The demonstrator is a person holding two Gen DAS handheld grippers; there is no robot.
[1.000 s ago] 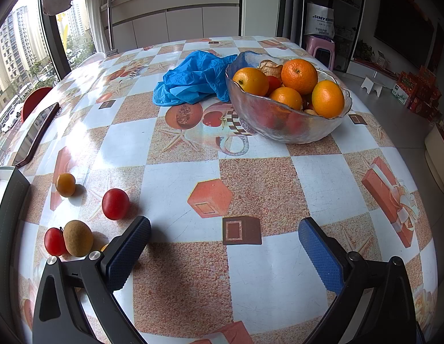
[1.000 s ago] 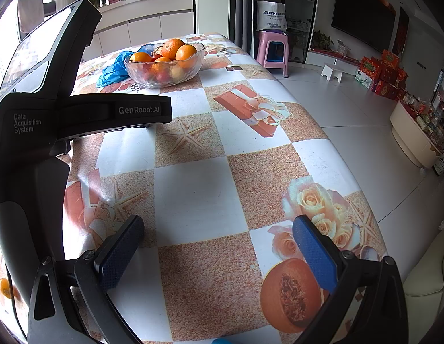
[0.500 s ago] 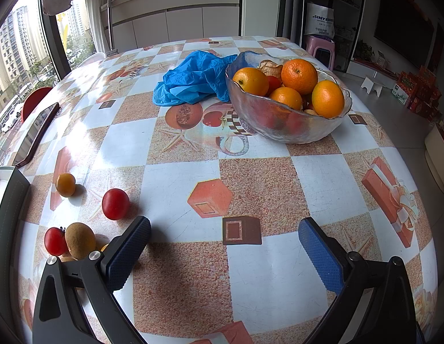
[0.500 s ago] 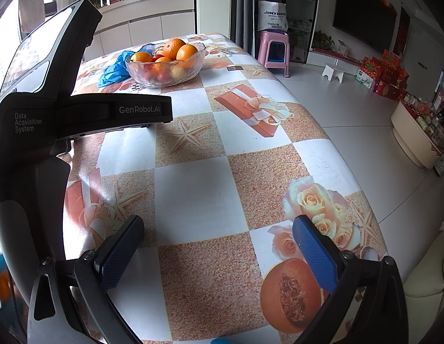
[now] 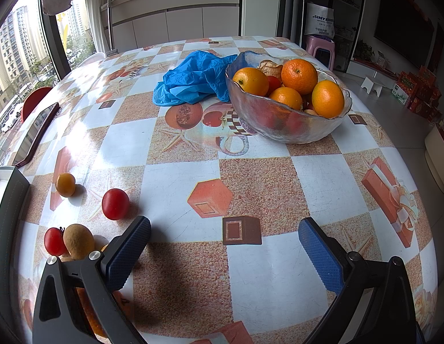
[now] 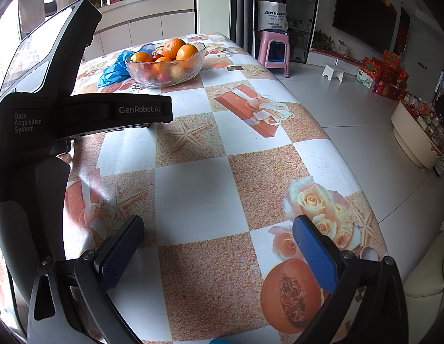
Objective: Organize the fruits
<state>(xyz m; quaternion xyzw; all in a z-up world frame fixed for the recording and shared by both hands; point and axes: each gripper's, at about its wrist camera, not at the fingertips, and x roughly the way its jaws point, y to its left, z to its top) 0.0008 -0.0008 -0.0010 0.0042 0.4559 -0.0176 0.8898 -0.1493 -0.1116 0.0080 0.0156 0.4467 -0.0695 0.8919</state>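
Note:
A glass bowl [image 5: 290,127] holding oranges and red fruit stands at the far right of the table; it also shows in the right wrist view [image 6: 164,78]. Loose fruit lies at the near left: a red tomato [image 5: 115,203], a small yellow-orange fruit [image 5: 65,184], a brown kiwi [image 5: 78,240] and a smaller red tomato [image 5: 53,241]. My left gripper [image 5: 223,243] is open and empty, low over the table, with its left finger just right of the kiwi. My right gripper [image 6: 217,239] is open and empty above bare tablecloth. The left gripper's body [image 6: 35,120] fills the left of the right wrist view.
A crumpled blue plastic bag [image 5: 193,80] lies left of the bowl. A dark phone [image 5: 35,133] lies at the table's left edge. The table's right edge drops to the floor, with a pink stool [image 6: 273,51] beyond.
The left gripper has shifted very slightly, so the kiwi and small tomato sit a little lower in its view. Nothing was taken hold of or let go.

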